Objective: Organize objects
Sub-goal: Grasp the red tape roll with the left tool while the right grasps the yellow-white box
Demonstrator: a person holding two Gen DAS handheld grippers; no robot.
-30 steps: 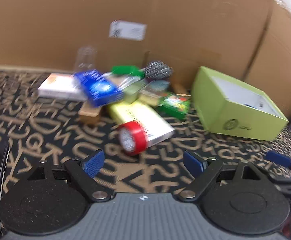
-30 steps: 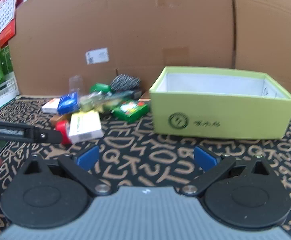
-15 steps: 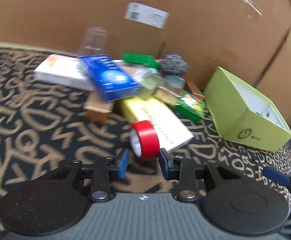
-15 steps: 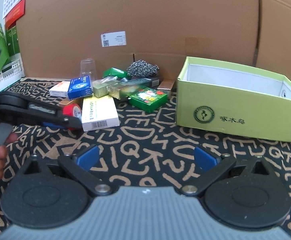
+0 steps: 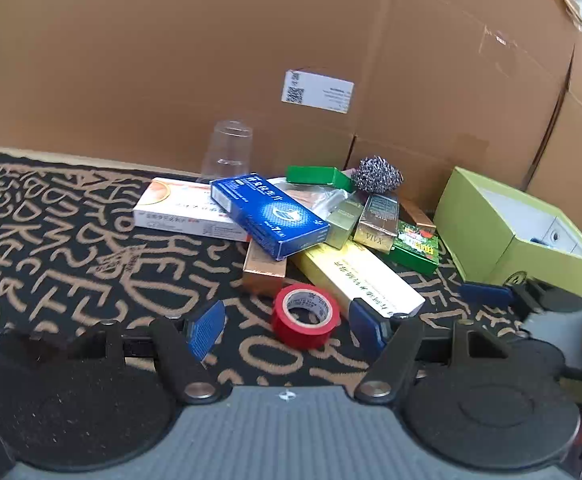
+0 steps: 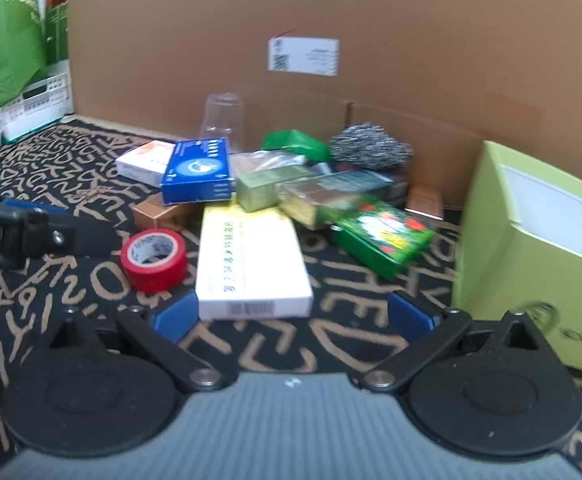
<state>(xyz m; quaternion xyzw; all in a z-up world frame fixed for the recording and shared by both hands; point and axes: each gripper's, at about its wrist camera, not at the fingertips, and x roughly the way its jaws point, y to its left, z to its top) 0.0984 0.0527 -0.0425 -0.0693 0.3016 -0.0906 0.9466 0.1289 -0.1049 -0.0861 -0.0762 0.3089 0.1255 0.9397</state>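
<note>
The red tape roll (image 5: 306, 315) lies on its side on the letter-patterned mat (image 5: 71, 240) that covers the worktop, at the near edge of a heap of small packs. It sits between the blue pads of the left hand-held gripper (image 5: 287, 330), a little ahead of them; the jaws are opening and neither pad touches the roll.

Just beside the tape roll, on the side toward the light green box, a long yellow-and-white carton (image 5: 357, 278) lies flat. Just behind the roll is a copper-coloured box (image 5: 265, 272), and a blue carton (image 5: 269, 216) rests tilted across that box. A white-and-orange carton (image 5: 183, 210) lies behind the roll, beyond the blue carton. Farther back from the tape roll come two gold packs (image 5: 377, 220), a green patterned box (image 5: 417, 246), a plain green box (image 5: 319, 176), a steel scouring ball (image 5: 377, 174) and an upturned clear plastic cup (image 5: 229, 152), all in front of a tall cardboard wall (image 5: 171, 60).

Well apart from the tape roll stands the light green box (image 5: 519, 228), open at the top.

The right hand-held gripper (image 6: 291, 318) hangs with its jaws wide apart and empty, the near end of the yellow-and-white carton lying between its pads; the tape roll is off to its left.
</note>
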